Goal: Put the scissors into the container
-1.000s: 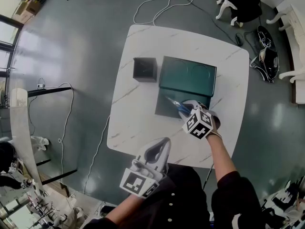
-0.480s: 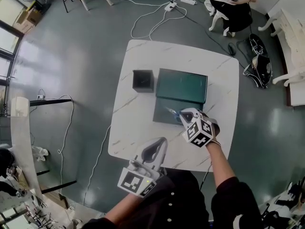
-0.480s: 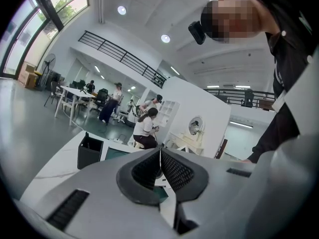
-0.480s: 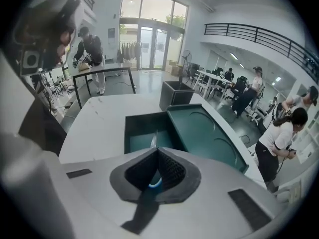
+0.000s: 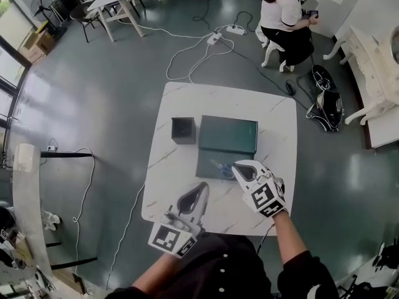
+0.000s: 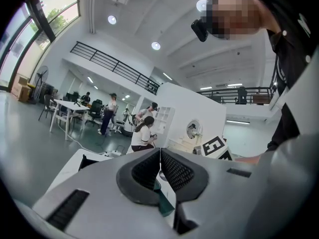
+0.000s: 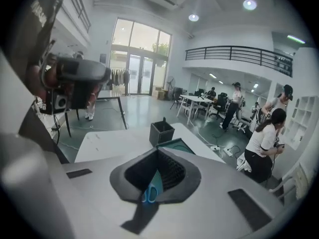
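Scissors (image 5: 219, 167) with blue handles lie on the lower, flat part of a dark green case (image 5: 227, 134), near the centre of the white table (image 5: 274, 123). The black container (image 5: 182, 130) stands apart from the scissors, at about 10 o'clock from them, just beside the case. The right gripper (image 5: 237, 166) hangs above the table at 3 o'clock from the scissors. In the right gripper view its jaw tips are pressed together with nothing between them, and the scissors show well below, through the gap behind the tips. The left gripper (image 5: 199, 190) is at 7 o'clock from the scissors, over the near table edge. Its jaws are also together and empty.
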